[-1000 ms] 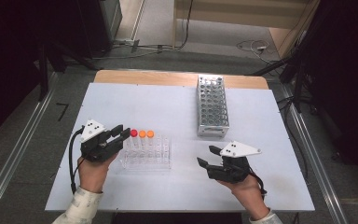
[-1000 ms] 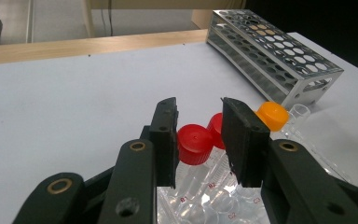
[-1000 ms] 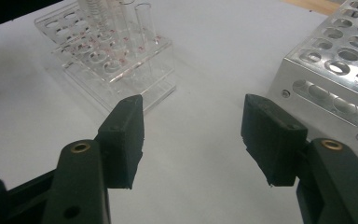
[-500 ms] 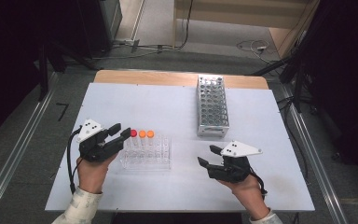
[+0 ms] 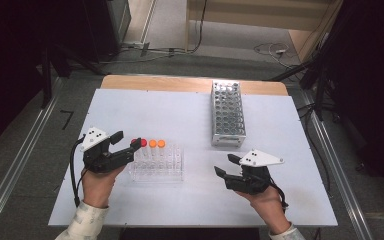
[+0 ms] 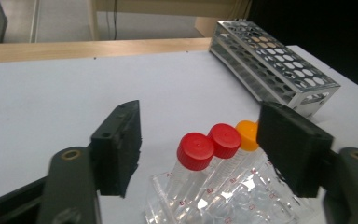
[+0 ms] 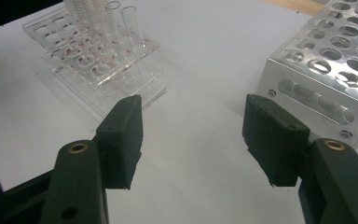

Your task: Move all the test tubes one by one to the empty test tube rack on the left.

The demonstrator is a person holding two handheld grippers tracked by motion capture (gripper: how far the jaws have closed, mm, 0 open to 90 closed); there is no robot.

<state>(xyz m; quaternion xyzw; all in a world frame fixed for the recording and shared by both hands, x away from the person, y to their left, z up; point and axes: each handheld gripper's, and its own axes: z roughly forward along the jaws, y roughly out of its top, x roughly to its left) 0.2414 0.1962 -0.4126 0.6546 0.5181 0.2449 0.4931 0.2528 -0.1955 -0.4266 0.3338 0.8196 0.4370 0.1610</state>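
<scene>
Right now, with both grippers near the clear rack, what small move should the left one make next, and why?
Probably ease the left gripper forward and close on the nearest red-capped tube. Its jaws have just been opening and stand either side of the tubes in the clear rack, pressing on nothing, while the right gripper waits open.

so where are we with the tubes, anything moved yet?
Done: capped tubes, red and orange, stand in the clear rack. In hand: left gripper sits at the red-capped end, jaws just been opening, astride the caps without pressing them. Right gripper is open over bare table. Left: metal rack looks empty.
</scene>
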